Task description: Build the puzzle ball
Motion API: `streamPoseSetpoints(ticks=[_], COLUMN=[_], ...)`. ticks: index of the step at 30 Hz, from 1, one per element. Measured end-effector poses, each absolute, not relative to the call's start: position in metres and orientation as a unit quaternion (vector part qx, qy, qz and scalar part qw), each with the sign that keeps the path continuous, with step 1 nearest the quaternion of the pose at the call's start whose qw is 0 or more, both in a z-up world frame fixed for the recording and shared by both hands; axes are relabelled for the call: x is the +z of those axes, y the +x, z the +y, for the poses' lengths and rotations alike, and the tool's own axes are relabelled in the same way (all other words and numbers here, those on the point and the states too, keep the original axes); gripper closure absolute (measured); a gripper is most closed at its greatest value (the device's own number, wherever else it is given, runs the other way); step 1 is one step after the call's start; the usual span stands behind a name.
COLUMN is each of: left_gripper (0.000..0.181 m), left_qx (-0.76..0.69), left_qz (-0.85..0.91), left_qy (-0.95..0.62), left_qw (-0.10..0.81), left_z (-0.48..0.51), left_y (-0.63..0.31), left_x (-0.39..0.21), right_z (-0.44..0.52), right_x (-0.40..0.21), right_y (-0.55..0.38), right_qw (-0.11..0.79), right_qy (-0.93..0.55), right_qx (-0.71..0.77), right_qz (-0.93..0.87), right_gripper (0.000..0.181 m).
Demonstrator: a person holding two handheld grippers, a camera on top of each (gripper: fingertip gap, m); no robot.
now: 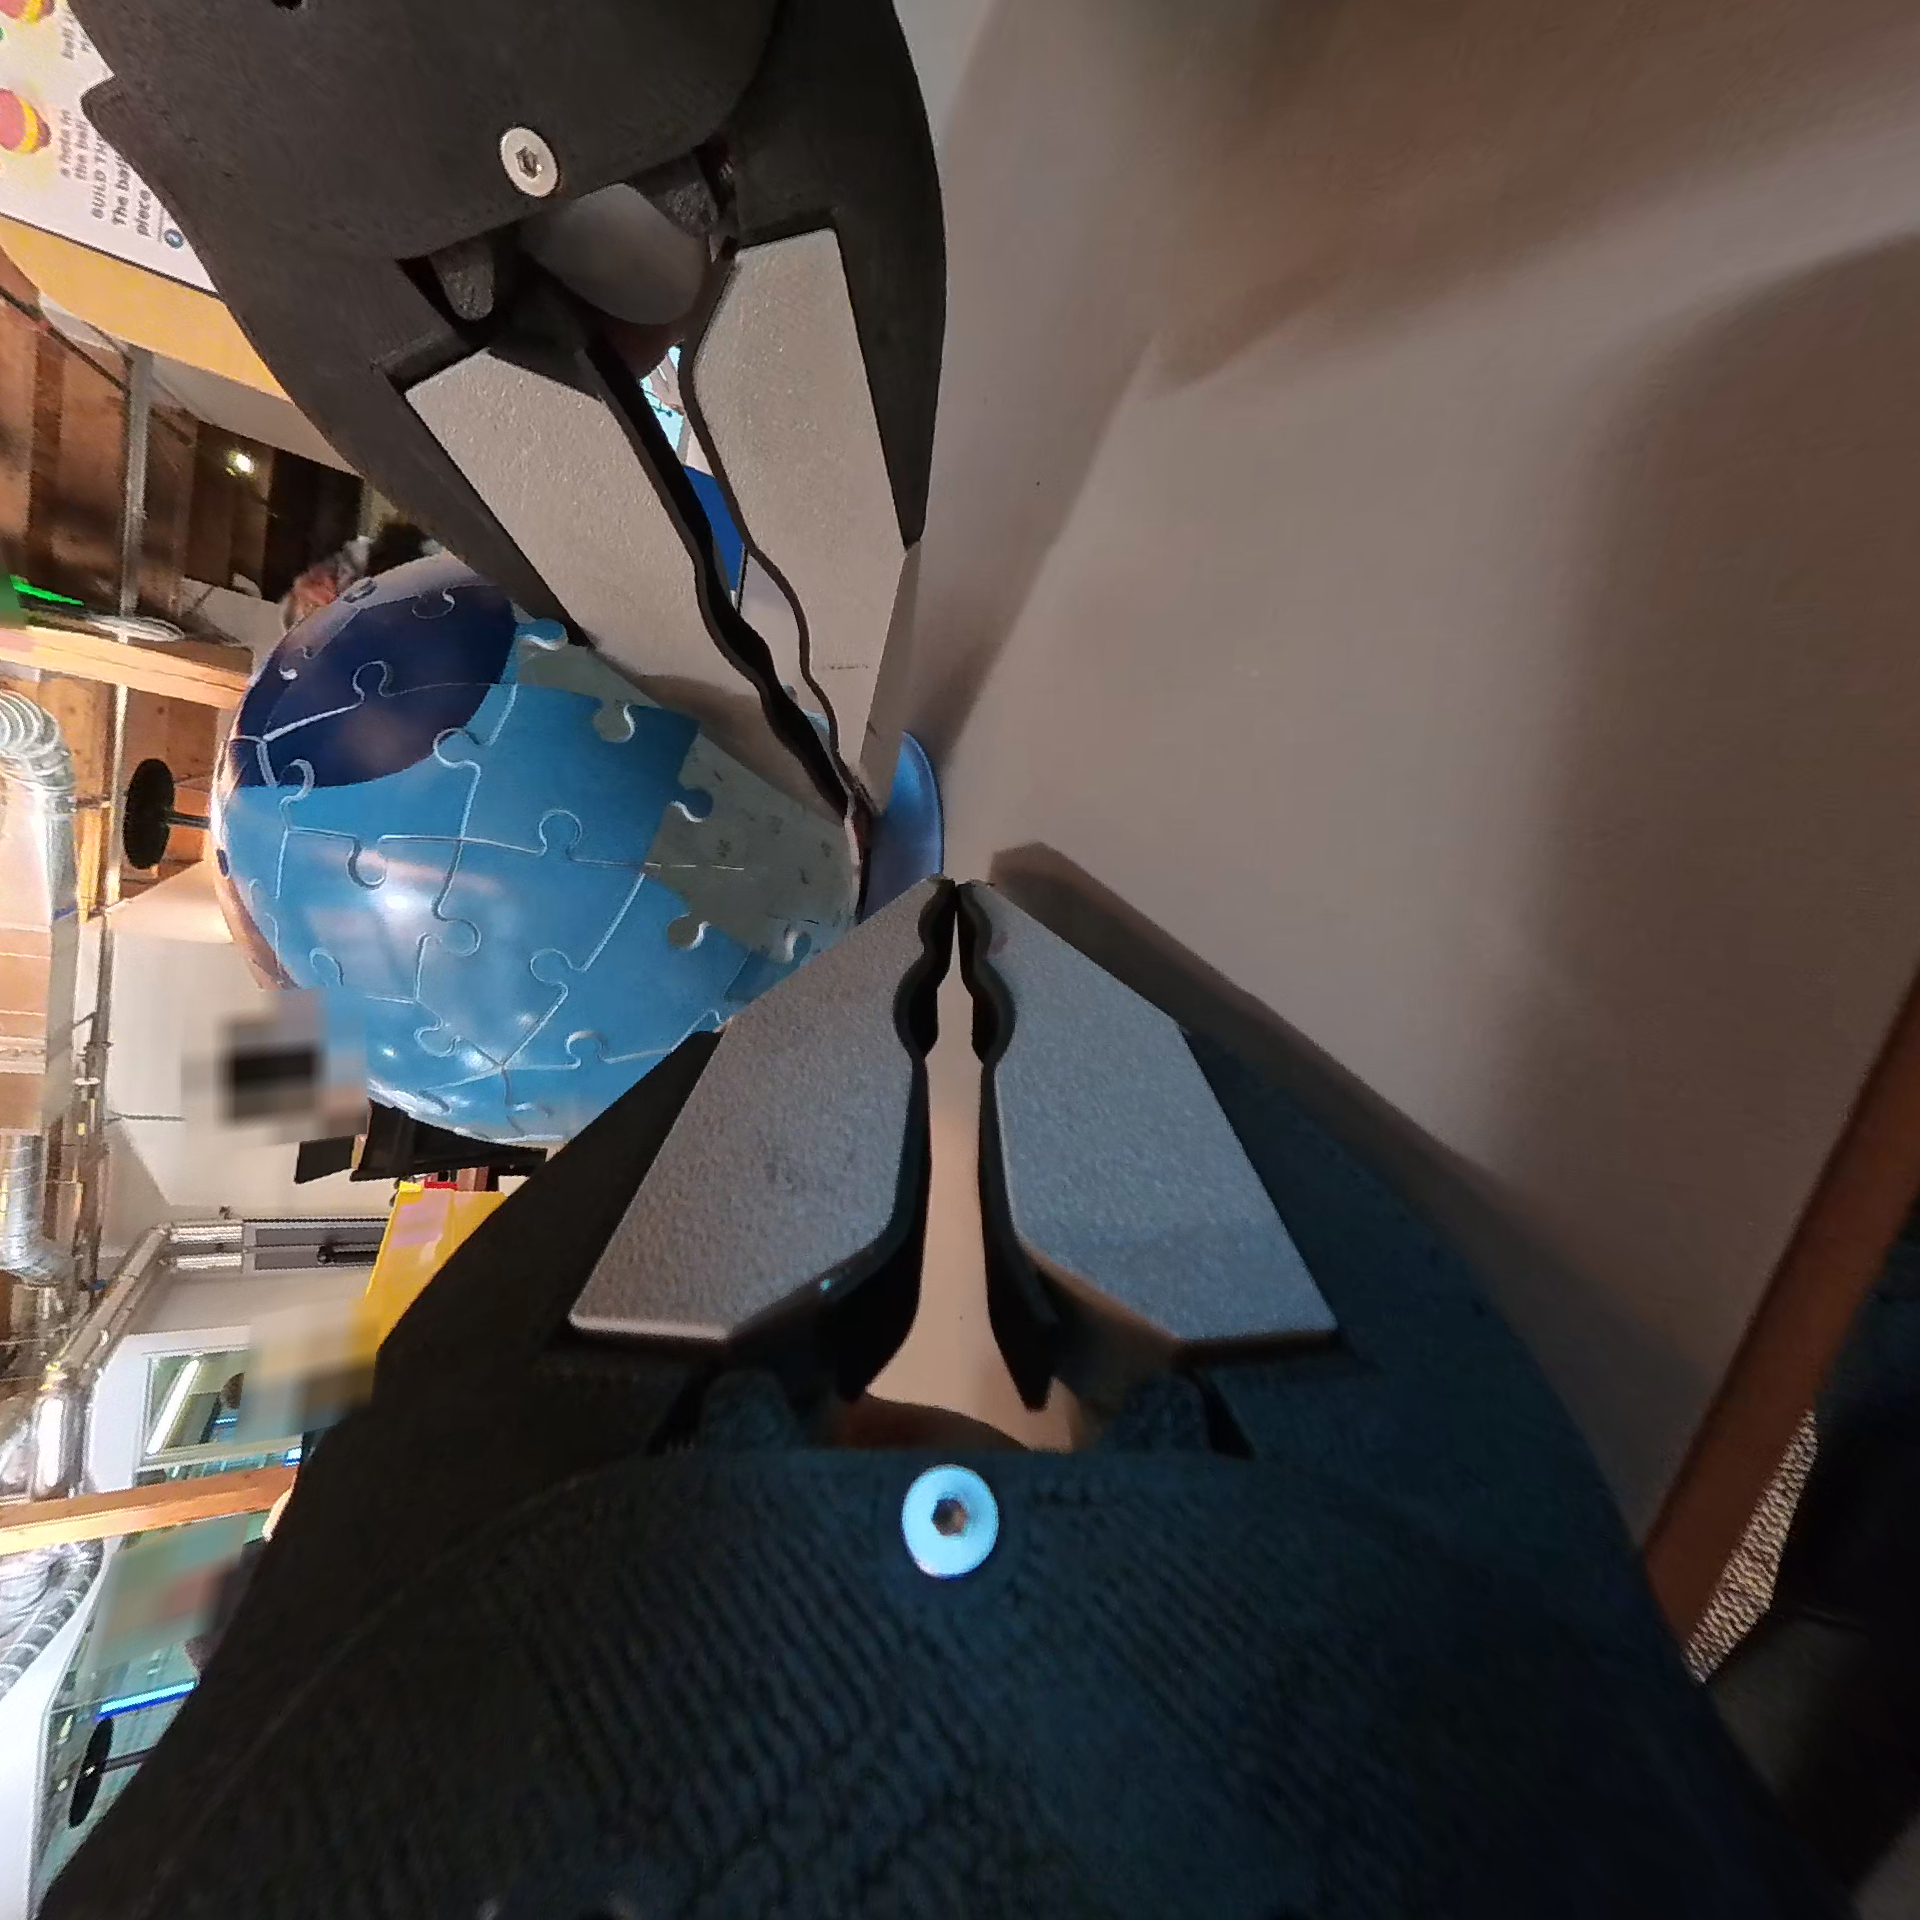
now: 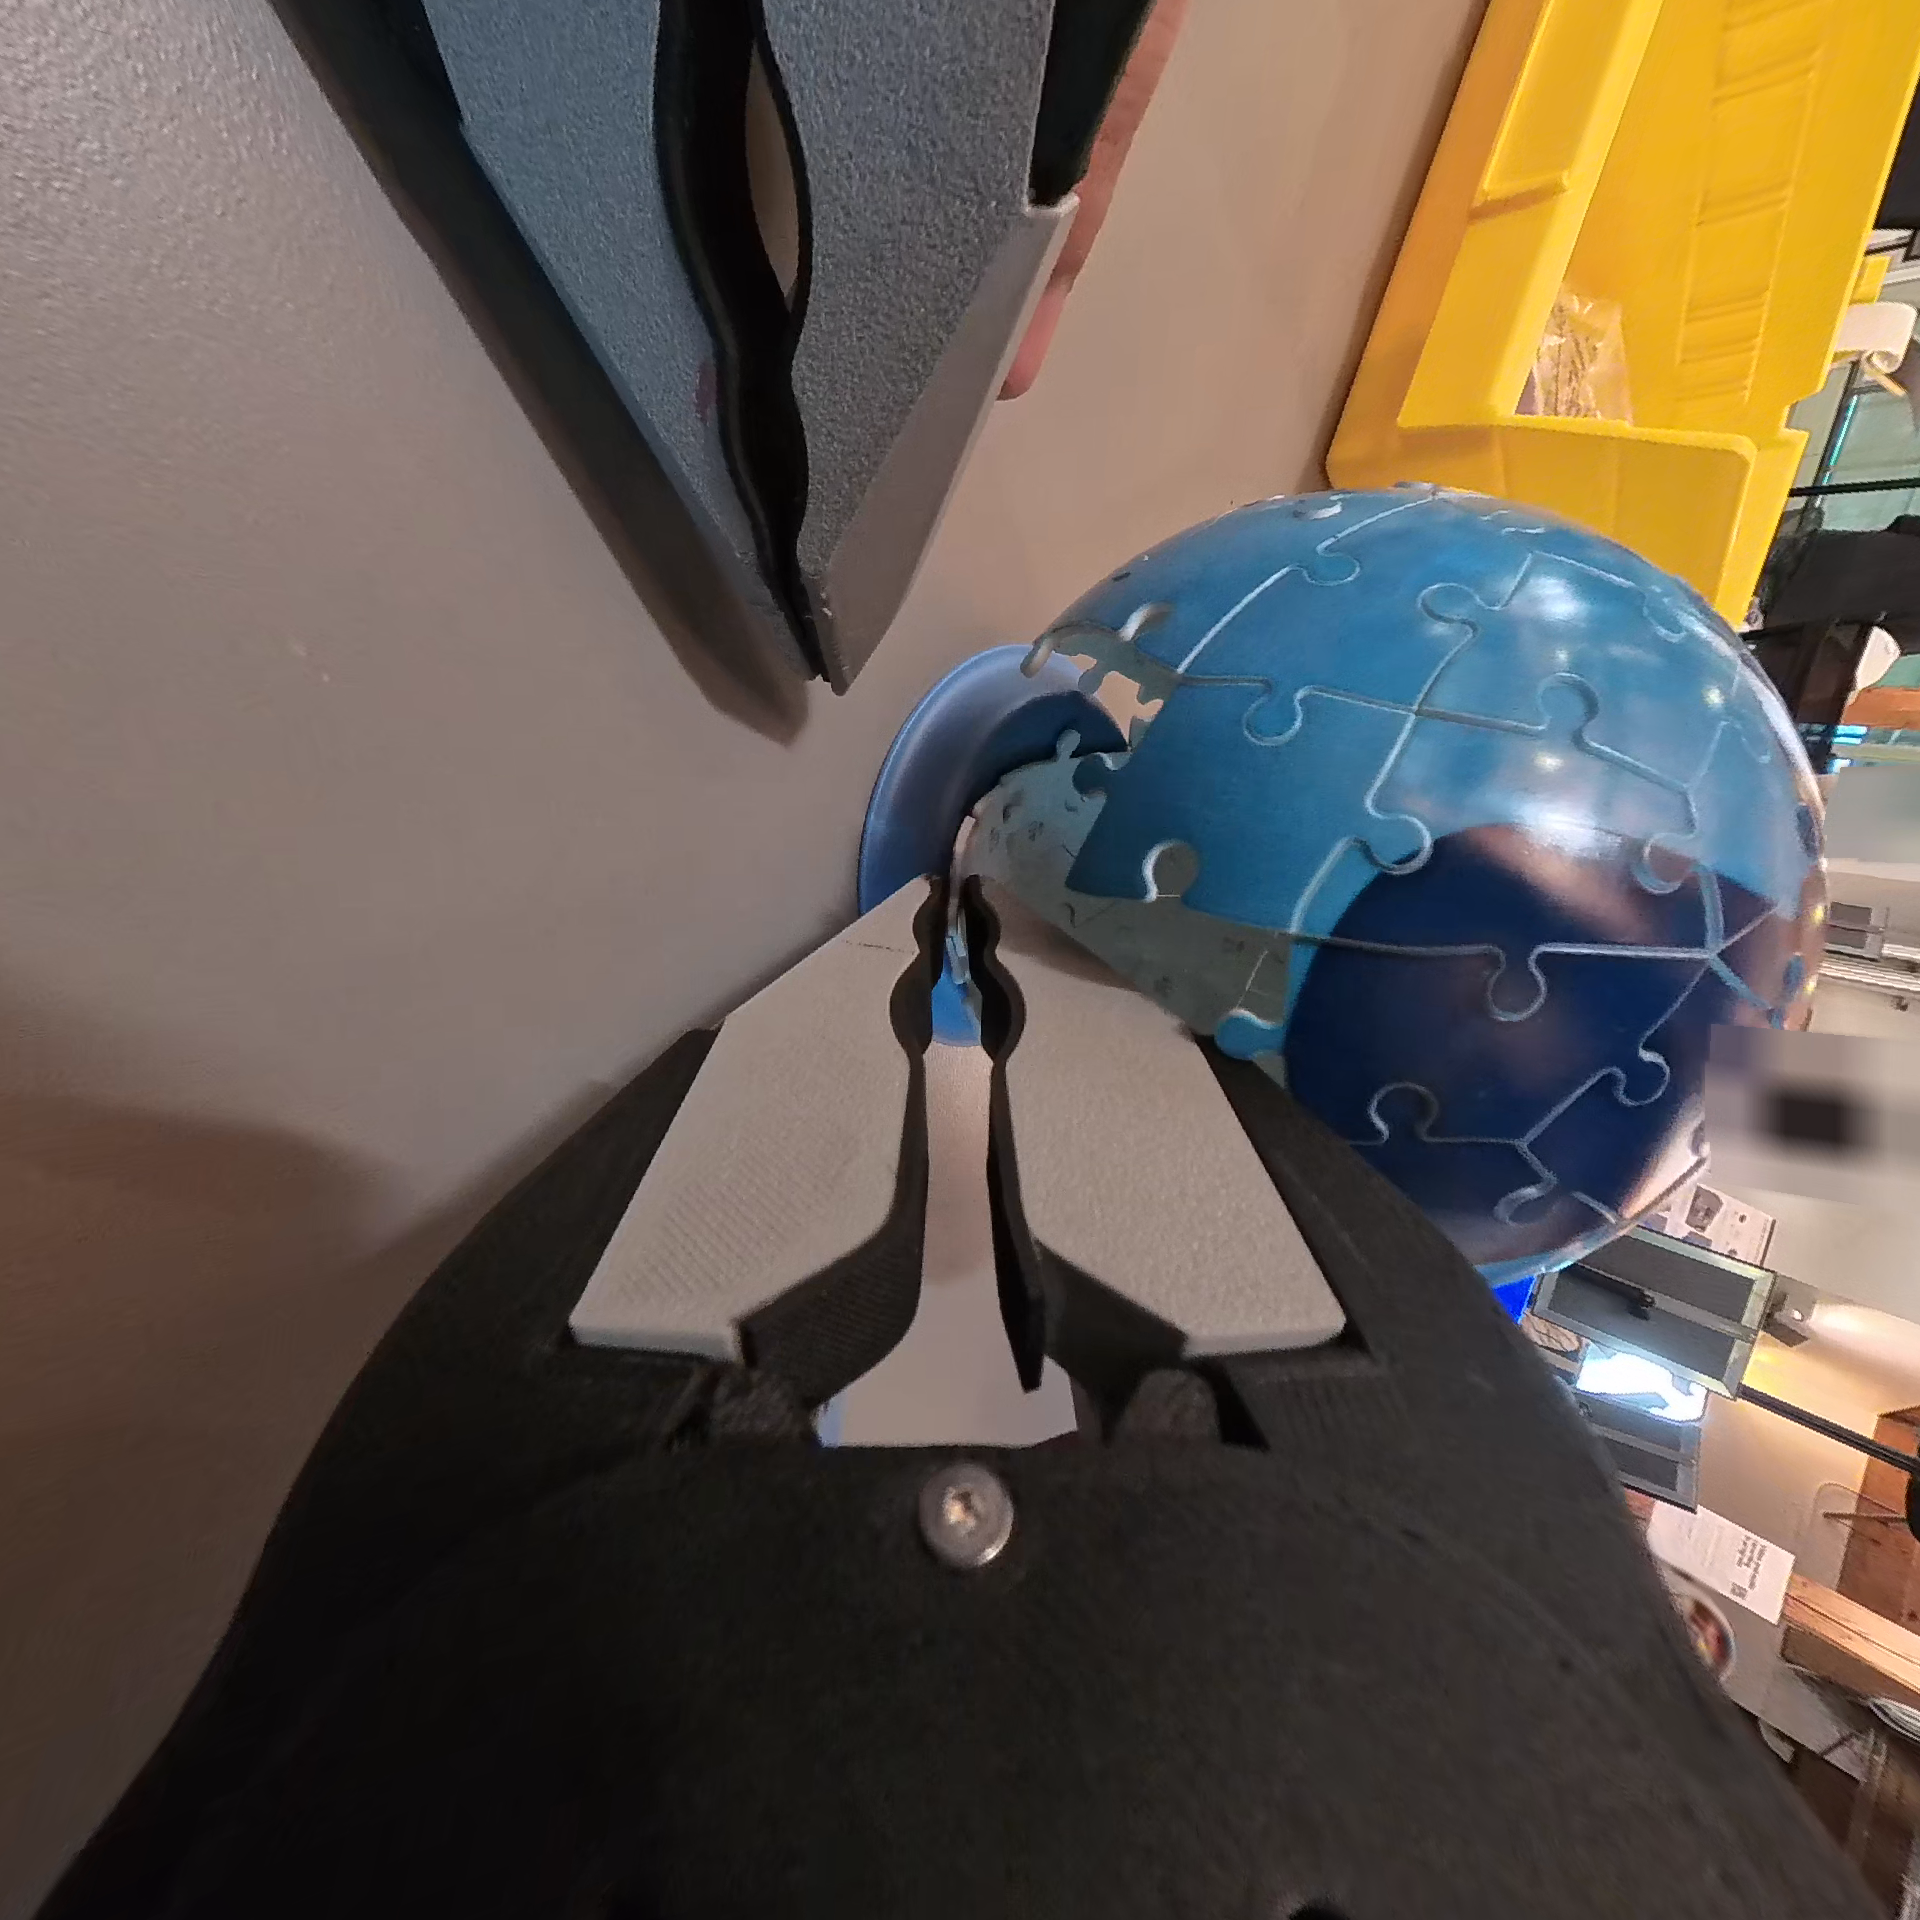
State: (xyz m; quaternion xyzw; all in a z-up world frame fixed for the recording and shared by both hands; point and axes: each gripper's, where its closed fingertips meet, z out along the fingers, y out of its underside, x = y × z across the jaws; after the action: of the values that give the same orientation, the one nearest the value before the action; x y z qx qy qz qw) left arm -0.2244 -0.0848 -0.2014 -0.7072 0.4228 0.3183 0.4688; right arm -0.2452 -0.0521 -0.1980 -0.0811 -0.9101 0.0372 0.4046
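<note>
A: Left wrist view. The left gripper point(image 1: 953, 885) is seen with jaws closed tip to tip, nothing visibly held, just beside the blue stand point(image 1: 914, 821). The puzzle ball point(image 1: 488, 852), mostly assembled, is seated on that stand against the grey table point(image 1: 1351, 520).

B: Right wrist view?

A: The right gripper point(image 2: 956, 914) is nearly closed, and a thin piece point(image 2: 954, 951) at the ball's open grey edge appears pinched; the ball lies to its right, near a yellow bin point(image 2: 1610, 312).

B: Hazards?

A: Joined pieces could be popped apart by sideways pull; the ball could be rolled off the stand if unsupported.
</note>
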Motion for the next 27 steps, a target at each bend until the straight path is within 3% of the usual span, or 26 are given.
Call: streamPoseSetpoints(ticks=[15,20,24,27], left_gripper=[0.181,0.181,0.181,0.181], left_qx=[0.318,0.318,0.317,0.313], left_qz=[0.423,0.423,0.425,0.426], left_qy=[-0.707,-0.706,-0.706,-0.706], left_qw=[0.469,0.469,0.47,0.472], left_z=[-0.085,-0.085,-0.086,-0.086], left_y=[-0.224,-0.224,-0.223,-0.223], left_x=[-0.201,-0.201,-0.201,-0.201], right_z=[-0.055,-0.062,-0.072,-0.072], right_x=[-0.199,-0.202,-0.202,-0.196], right_y=[-0.244,-0.24,-0.232,-0.229], right_qw=[0.399,0.384,0.37,0.373], right_qy=[-0.084,-0.102,-0.111,-0.127], right_qx=[0.044,0.077,0.124,0.146], right_qz=[-0.912,-0.915,-0.914,-0.907], right_gripper=[0.174,0.158,0.156,0.139])
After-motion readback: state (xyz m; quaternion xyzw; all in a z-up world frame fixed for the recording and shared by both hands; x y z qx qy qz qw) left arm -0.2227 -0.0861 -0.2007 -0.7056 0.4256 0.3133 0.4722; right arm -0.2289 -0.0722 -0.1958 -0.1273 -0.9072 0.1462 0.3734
